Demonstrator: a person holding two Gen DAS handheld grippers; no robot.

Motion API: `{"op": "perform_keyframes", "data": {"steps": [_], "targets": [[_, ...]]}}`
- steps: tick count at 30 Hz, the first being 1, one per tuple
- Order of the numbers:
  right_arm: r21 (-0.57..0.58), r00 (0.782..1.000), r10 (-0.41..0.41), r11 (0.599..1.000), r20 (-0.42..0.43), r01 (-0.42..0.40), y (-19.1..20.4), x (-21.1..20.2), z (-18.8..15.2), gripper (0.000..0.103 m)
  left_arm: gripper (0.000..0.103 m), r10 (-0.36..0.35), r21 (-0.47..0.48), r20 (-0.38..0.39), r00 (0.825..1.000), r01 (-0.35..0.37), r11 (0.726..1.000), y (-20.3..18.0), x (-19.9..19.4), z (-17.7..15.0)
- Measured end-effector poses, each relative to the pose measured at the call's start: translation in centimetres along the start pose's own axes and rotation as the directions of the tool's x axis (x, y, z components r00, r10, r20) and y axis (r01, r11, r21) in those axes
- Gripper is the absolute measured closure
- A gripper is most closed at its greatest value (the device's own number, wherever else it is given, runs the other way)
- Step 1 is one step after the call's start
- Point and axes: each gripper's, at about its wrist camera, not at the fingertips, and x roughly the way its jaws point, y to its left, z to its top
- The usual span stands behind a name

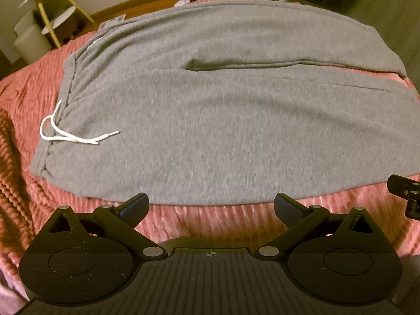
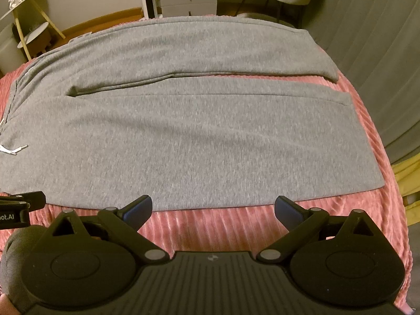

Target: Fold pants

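Grey sweatpants [image 1: 210, 131] lie spread flat across a pink ribbed blanket [image 1: 210, 223], waistband toward its left edge, leg ends toward its right edge, just ahead of both claws. The left gripper [image 1: 211, 204] stands wide open, holding nothing, its fingertips at the near hem without clearly touching it. The right gripper [image 2: 212, 207] is equally wide and empty, tips just short of the near leg's edge. A white drawstring [image 1: 71, 134] trails over the waistband. The two legs lie side by side, a narrow gap between them
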Motion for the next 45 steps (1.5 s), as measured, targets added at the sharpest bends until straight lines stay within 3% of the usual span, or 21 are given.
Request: {"op": "perform_keyframes", "data": {"steps": [45], "targets": [[-0.023, 1.0, -0.01, 1.0, -0.022, 0.009, 0.5, 0.8, 0.3, 0.004, 0.0, -0.004, 0.006, -0.021, 1.0, 0.005, 1.0, 0.1, 1.1, 0.1]]}}
